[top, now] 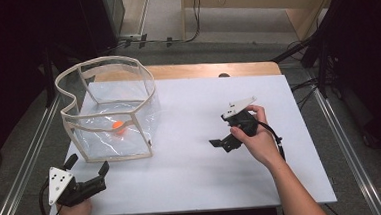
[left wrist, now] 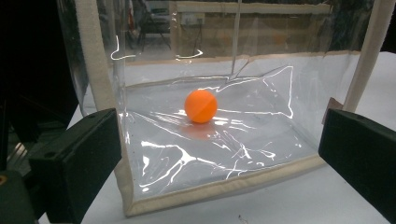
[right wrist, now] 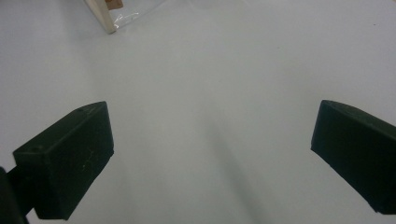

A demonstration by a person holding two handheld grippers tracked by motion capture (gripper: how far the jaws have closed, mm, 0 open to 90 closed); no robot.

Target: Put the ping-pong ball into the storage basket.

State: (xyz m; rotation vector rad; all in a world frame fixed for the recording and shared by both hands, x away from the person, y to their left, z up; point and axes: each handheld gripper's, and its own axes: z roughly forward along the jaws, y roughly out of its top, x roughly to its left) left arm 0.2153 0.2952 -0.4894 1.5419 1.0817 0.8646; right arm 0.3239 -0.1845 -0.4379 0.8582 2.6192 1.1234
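A clear plastic bag with cream trim stands open on the left of the white table. An orange ball rests on its floor. My left gripper sits at the front left corner, just short of the bag, open and holding nothing. In the left gripper view the ball lies behind the bag's front wall, between my spread jaws. My right gripper hovers over the middle right of the table, pointing left, open and bare. The right gripper view has its jaws wide apart above bare white surface, with a bag corner at top left.
A wooden strip runs along the table's far edge, with a small dark spot on it. Metal rails flank both sides. Cables and dark stands sit beyond the right edge.
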